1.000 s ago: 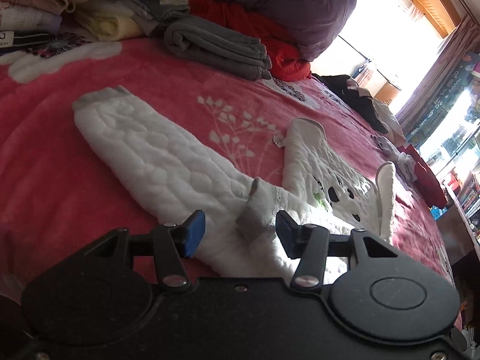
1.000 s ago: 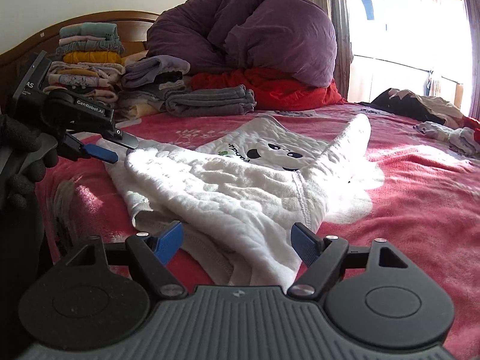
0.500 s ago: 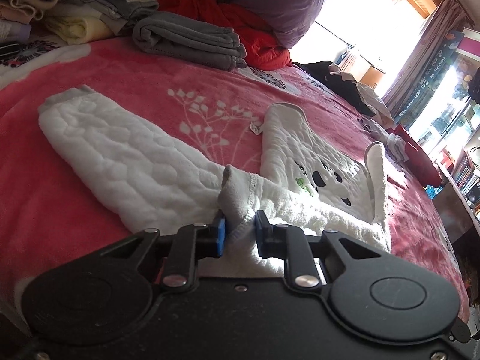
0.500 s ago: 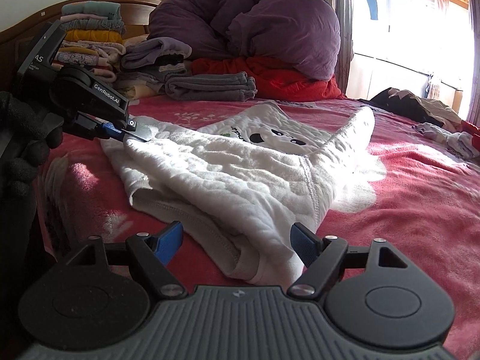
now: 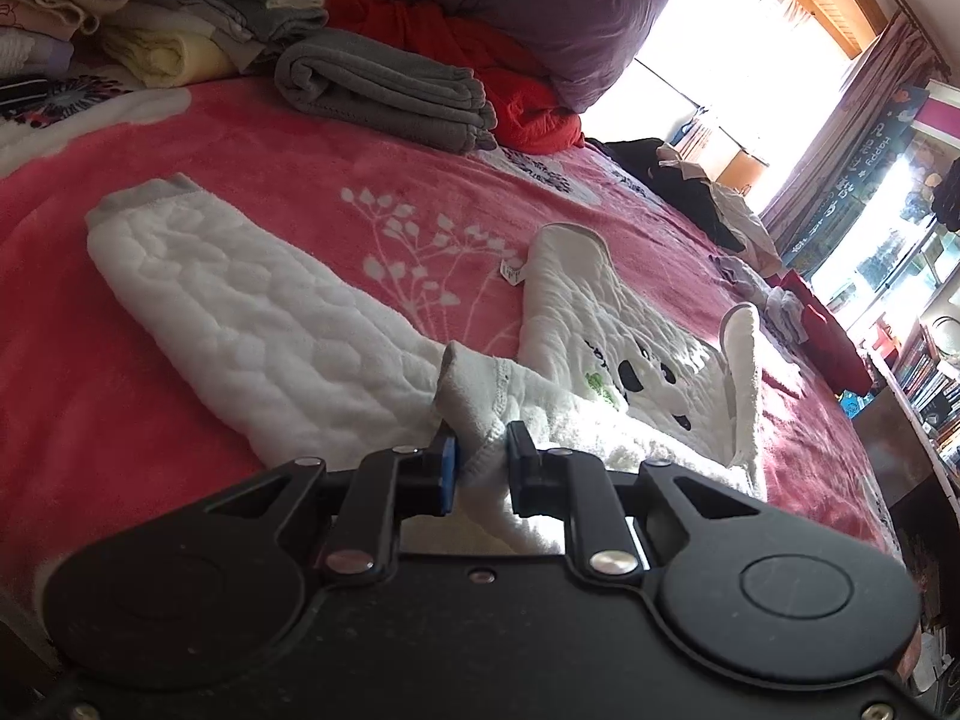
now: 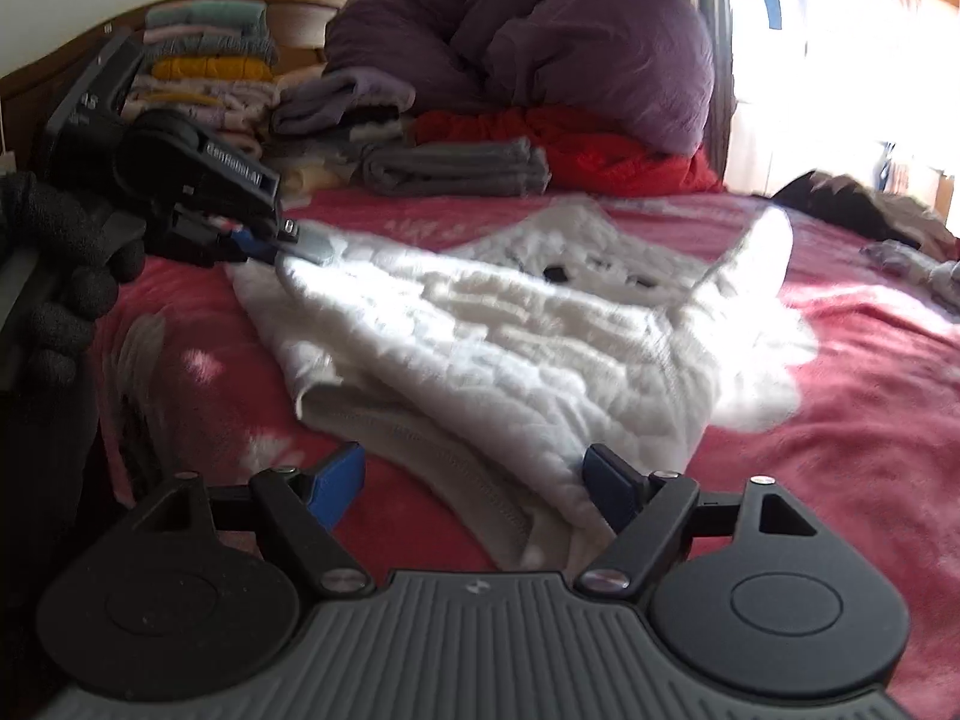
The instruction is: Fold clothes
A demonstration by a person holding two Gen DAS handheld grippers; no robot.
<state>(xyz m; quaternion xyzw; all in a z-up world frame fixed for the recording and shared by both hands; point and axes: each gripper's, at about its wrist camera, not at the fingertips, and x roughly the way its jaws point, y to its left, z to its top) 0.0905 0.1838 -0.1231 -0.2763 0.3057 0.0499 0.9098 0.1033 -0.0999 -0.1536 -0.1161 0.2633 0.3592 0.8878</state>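
In the left wrist view, the left gripper (image 5: 480, 462) has just closed its jaws on a bunched fold of the white quilted top (image 5: 600, 324); the cloth sits pinched between the blue pad and the black one. The top lies spread on the red blanket (image 5: 270, 156) of the bed. One sleeve (image 5: 240, 300), with a grey cuff, stretches away to the left. The body with a panda print lies to the right, and a second sleeve stands up beyond it. Behind, a folded grey towel (image 5: 384, 90) rests near a red garment (image 5: 480, 54) and a purple quilt (image 5: 540, 6). Stacked folded clothes (image 5: 90, 12) fill the upper left corner.

In the right wrist view, which is somewhat blurred, the right gripper (image 6: 474, 480) hangs low over the near edge of the same top (image 6: 510, 336), its jaws wide apart. The near corner of the cloth lies between the fingers, just beside the right one, but is not pinched. At the left, a hand in a black glove (image 6: 60, 276) holds the left gripper (image 6: 288, 243), which nips the far left edge of the top. The stack of folded clothes (image 6: 210, 72) stands against the wooden headboard (image 6: 312, 6), with the grey towel (image 6: 456, 168) and the purple quilt (image 6: 540, 48) beside it.
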